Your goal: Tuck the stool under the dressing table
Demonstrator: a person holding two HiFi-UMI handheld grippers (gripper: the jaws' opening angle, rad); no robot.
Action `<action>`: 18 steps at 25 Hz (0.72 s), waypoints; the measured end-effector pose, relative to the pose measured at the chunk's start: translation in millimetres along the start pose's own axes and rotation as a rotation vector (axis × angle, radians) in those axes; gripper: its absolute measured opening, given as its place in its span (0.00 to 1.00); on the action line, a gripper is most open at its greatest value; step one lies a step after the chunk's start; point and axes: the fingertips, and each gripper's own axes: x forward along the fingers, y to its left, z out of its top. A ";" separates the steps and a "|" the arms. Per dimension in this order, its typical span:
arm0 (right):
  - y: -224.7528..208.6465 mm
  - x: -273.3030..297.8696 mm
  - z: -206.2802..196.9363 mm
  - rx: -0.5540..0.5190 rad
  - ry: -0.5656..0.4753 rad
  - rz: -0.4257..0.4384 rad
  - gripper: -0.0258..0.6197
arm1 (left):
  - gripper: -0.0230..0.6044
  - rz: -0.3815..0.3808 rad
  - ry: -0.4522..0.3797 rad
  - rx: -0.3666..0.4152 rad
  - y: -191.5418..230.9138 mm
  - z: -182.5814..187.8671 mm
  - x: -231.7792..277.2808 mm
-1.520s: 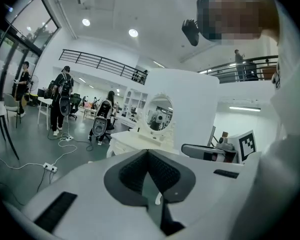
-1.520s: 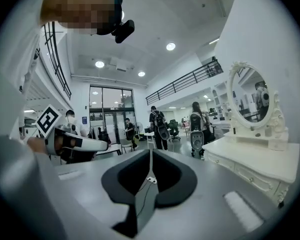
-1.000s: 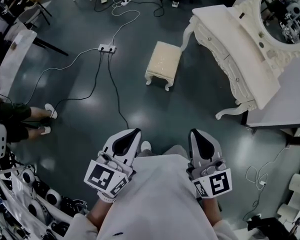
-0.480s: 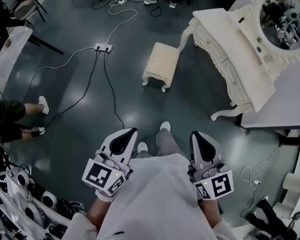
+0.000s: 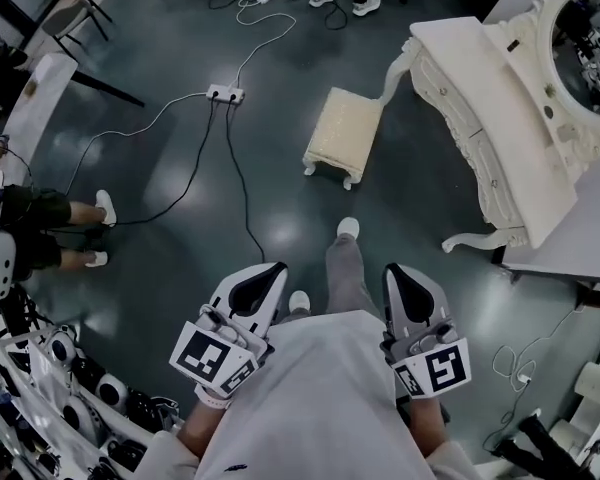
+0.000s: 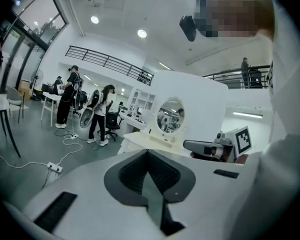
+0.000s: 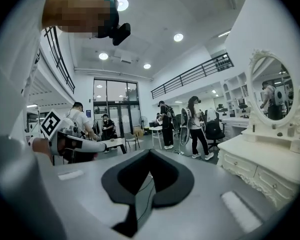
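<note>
Since a second ago the person's shoe (image 5: 348,228) has stepped forward and the stool (image 5: 344,130) looks nearer. It stands upright on the floor near the front leg of the dressing table (image 5: 480,98), not yet under it. Its long axis runs away from me, far end toward that leg. I see the left gripper (image 5: 263,273) and right gripper (image 5: 401,276) with jaws clenched on nothing. I fear tripping on the cable (image 5: 235,178), or a crooked push jamming the stool against the leg.
</note>
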 end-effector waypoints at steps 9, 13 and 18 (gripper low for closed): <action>-106.9 62.7 15.7 0.011 -0.019 -0.012 0.06 | 0.05 -0.006 0.044 0.009 36.0 41.2 125.2; -169.0 92.0 31.6 0.017 -0.022 -0.011 0.06 | 0.05 0.011 0.069 0.023 44.4 65.0 188.6; -237.0 130.4 52.1 0.026 -0.030 0.013 0.06 | 0.05 0.035 0.076 0.032 51.1 92.9 257.6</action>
